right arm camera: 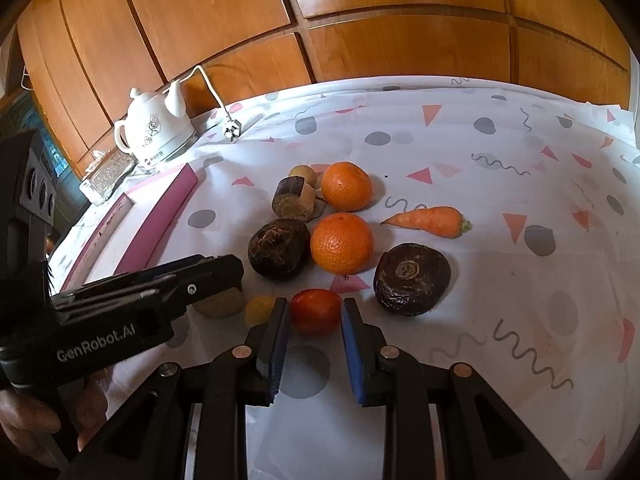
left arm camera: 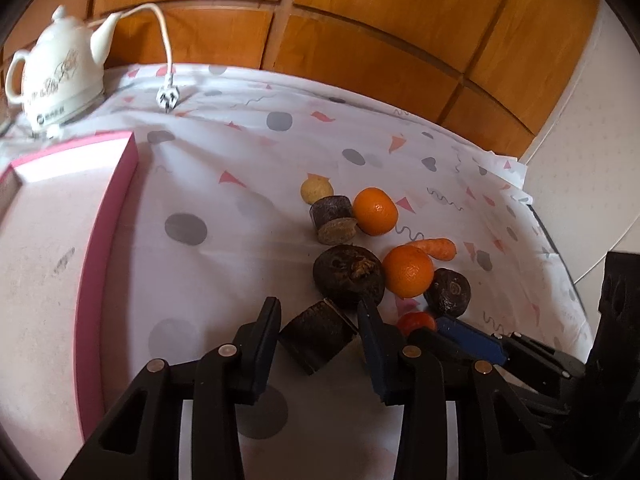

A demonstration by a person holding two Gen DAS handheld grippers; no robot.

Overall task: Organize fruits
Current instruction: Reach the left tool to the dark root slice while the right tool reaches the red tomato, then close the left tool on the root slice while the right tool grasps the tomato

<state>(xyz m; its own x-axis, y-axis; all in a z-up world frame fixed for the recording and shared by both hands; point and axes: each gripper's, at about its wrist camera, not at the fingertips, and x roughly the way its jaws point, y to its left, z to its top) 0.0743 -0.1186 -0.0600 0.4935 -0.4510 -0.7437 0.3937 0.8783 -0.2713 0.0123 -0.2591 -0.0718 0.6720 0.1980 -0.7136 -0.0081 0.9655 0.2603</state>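
1. Left wrist view: the left tool (left arm camera: 319, 309) points down at the table (left arm camera: 224, 152), which is covered with a white cloth printed with grey dots and pink triangles. Its two fingers are drawn in against the sides of a dark sugarcane piece (left arm camera: 316, 338) lying on the cloth, so the tool has it gripped.
2. Just beyond that piece sits a dark water chestnut (left arm camera: 348, 274), touching a mandarin (left arm camera: 408, 270).
3. A pink box (left arm camera: 108, 220) lies to the left, well apart from the produce. A white kettle (left arm camera: 56, 76) stands behind it, its plug (left arm camera: 167, 98) loose on the cloth.
4. Right wrist view: the right tool (right arm camera: 315, 305) is closed nearly all the way onto a small red fruit (right arm camera: 316, 312), with a blue pad on each side of it.
5. A small yellow fruit (right arm camera: 258, 308) lies just left of the red one. Beside it the left tool reaches in from the left edge, held by a person's hand (right arm camera: 24, 420).
6. Beyond the red fruit the pile is tight: a second mandarin (right arm camera: 346, 185) is at the back, and a second sugarcane piece (right arm camera: 292, 198) and a pale round fruit (right arm camera: 302, 172) lie to its left.
7. A second water chestnut (right arm camera: 412, 278) sits to the right of the red fruit.
8. A carrot (right arm camera: 432, 220) lies on its side behind that chestnut, apart from it.
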